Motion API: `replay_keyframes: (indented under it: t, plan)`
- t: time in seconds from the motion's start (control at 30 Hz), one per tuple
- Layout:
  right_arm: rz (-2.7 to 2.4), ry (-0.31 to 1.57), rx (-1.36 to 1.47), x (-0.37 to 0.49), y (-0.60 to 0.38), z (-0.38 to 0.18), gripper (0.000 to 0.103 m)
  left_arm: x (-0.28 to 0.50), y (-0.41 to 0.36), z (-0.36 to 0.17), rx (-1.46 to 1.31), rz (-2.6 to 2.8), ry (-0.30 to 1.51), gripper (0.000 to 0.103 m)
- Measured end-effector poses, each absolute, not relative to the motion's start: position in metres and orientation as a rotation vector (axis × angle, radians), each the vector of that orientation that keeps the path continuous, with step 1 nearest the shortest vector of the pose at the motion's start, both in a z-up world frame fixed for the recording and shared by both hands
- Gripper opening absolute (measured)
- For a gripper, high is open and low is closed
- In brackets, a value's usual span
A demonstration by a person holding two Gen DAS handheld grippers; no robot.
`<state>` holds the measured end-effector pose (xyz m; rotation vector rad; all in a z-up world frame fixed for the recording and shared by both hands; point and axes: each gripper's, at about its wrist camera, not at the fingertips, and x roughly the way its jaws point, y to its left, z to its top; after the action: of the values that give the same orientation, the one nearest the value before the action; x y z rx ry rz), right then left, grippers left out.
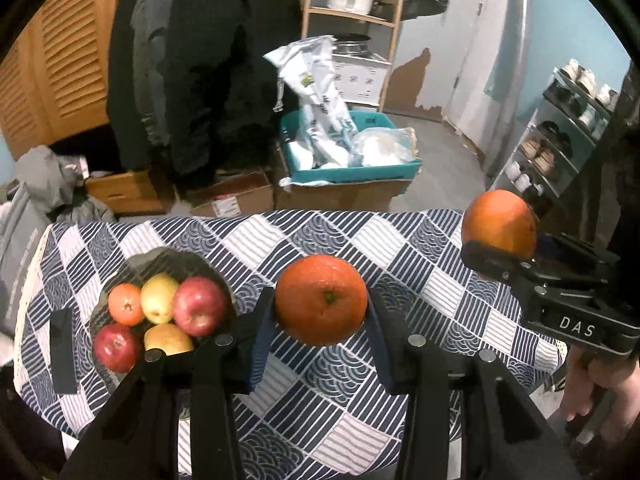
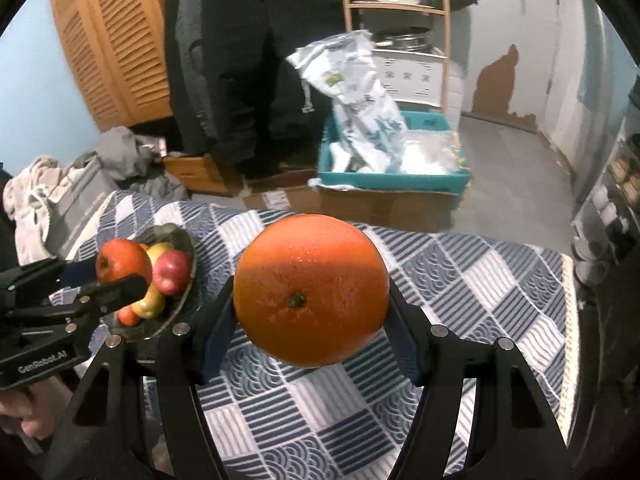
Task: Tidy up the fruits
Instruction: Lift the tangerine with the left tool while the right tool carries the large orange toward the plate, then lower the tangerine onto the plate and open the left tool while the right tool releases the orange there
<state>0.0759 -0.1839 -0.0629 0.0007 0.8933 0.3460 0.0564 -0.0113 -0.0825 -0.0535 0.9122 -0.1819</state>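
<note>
My left gripper (image 1: 321, 316) is shut on an orange (image 1: 321, 300) and holds it above the chequered tablecloth (image 1: 360, 400). To its left a dark bowl (image 1: 168, 260) holds two red apples (image 1: 199, 306), two yellow fruits (image 1: 159, 298) and a small orange fruit (image 1: 125, 304). My right gripper (image 2: 311, 312) is shut on a bigger orange (image 2: 311, 290) above the cloth. In the left wrist view the right gripper (image 1: 504, 258) and its orange (image 1: 499, 223) are at the right. In the right wrist view the left gripper (image 2: 116, 276) holds its orange (image 2: 122, 261) beside the bowl (image 2: 176, 312).
A black strip (image 1: 63, 350) lies on the cloth left of the bowl. Beyond the table's far edge are cardboard boxes (image 1: 232, 198), a teal crate (image 1: 352, 168) with bags, a wooden shelf (image 1: 352, 12) and a shoe rack (image 1: 560, 140). Grey clothes (image 1: 40, 184) are piled at the left.
</note>
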Motion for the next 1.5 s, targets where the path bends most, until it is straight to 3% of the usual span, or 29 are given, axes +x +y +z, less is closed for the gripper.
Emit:
replay_keyframes:
  t: [0.67, 1.5]
  plan:
    - [0.504, 0.958, -0.023, 0.095, -0.087, -0.083, 0.068, 0.044, 0.084, -0.117, -0.125, 0.011, 0.961, 0.044]
    - [0.664, 1.148, -0.094, 0.106, 0.023, -0.167, 0.068, 0.042, 0.15, -0.19, -0.199, 0.156, 1.128, 0.045]
